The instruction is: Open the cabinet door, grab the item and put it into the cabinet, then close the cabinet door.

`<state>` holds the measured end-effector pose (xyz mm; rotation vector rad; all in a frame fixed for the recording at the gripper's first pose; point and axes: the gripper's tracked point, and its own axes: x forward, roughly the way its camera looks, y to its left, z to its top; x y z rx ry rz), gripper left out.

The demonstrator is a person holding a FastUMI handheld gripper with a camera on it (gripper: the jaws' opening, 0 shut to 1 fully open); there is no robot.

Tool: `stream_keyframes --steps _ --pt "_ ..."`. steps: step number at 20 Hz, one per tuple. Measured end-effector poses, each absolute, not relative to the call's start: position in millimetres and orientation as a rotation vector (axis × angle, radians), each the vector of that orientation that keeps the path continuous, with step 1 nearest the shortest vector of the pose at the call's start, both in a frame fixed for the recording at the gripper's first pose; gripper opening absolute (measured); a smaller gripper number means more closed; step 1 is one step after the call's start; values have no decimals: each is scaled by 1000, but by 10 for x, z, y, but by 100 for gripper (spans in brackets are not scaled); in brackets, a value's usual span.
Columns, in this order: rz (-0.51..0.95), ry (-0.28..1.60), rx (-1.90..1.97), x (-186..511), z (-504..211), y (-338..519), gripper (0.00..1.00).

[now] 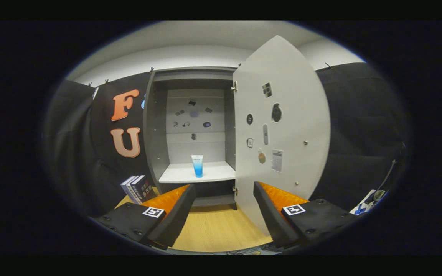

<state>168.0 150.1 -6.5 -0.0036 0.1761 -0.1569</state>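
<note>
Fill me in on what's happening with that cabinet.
A person is working a handheld gripper in front of a small cabinet. Its door is swung wide open to the right. A blue tube stands upright on the shelf inside, well beyond the fingers. The fingers are spread apart and hold nothing, over the wooden table. So the item looks already placed, and closing the door is what remains. Some books lean beside the cabinet's left side.

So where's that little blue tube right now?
The blue tube stands upright on the white shelf inside the cabinet, left of the open door, beyond the open gripper.
</note>
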Motion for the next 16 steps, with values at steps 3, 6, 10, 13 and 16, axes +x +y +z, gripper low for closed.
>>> stream_keyframes --steps 3,6,10,13,16 --pt "-211 160 -15 1549 -54 1252 97" --pt "-265 172 4 1420 -105 1015 97" --pt "-356 164 0 1364 -165 660 97" --pt "-382 163 -23 1371 -209 464 97" --pt "-395 165 -37 1442 -263 315 97"
